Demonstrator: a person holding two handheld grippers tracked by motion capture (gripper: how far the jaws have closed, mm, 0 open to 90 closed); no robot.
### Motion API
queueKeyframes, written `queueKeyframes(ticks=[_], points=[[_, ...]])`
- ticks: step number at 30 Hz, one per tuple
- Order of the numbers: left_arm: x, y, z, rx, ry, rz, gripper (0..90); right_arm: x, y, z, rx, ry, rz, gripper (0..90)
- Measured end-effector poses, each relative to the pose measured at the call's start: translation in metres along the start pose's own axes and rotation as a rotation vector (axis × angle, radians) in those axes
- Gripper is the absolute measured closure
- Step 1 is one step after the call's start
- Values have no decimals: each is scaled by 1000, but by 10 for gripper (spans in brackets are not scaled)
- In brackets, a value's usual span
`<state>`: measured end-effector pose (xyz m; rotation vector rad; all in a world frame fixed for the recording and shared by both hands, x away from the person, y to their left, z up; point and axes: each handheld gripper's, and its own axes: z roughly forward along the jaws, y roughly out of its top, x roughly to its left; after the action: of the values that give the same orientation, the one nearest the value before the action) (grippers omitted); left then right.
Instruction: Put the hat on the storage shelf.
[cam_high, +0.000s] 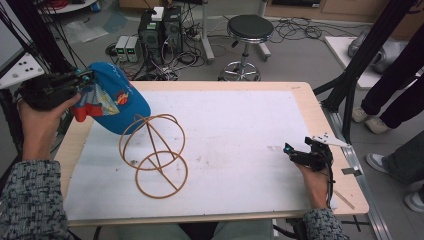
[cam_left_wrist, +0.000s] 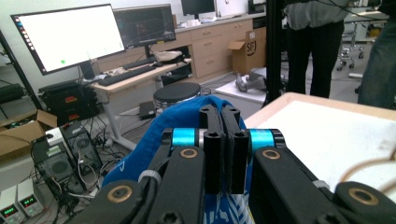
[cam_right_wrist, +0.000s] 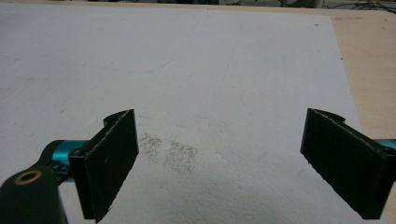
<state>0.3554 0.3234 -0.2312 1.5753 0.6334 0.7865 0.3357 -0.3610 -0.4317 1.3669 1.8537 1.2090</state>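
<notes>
High view, left gripper (cam_high: 84, 76) clamping blue cap (cam_high: 117, 102)

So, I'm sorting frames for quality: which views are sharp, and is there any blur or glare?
High view: even light, sharp cap and wire stand. Left gripper view: close fingers soft, monitor glaring white. Right gripper view: fingers slightly soft, sheet evenly lit.

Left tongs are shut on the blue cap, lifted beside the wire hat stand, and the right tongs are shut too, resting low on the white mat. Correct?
Not quite. The right tongs are open: the right gripper view shows their jaws wide apart over the white mat. The rest holds: the left tongs are shut on the blue cap, lifted beside the wire hat stand.
</notes>
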Motion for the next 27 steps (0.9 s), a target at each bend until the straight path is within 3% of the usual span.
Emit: queueKeyframes(ticks=[12, 24, 27], points=[[-8, 42, 22, -38, 12, 16, 880, 0, 0, 1, -2, 8, 3, 103], [-18, 77, 28, -55, 27, 27, 880, 0, 0, 1, -3, 13, 2, 103], [-23, 86, 27, -63, 12, 35, 880, 0, 0, 1, -4, 14, 4, 103]])
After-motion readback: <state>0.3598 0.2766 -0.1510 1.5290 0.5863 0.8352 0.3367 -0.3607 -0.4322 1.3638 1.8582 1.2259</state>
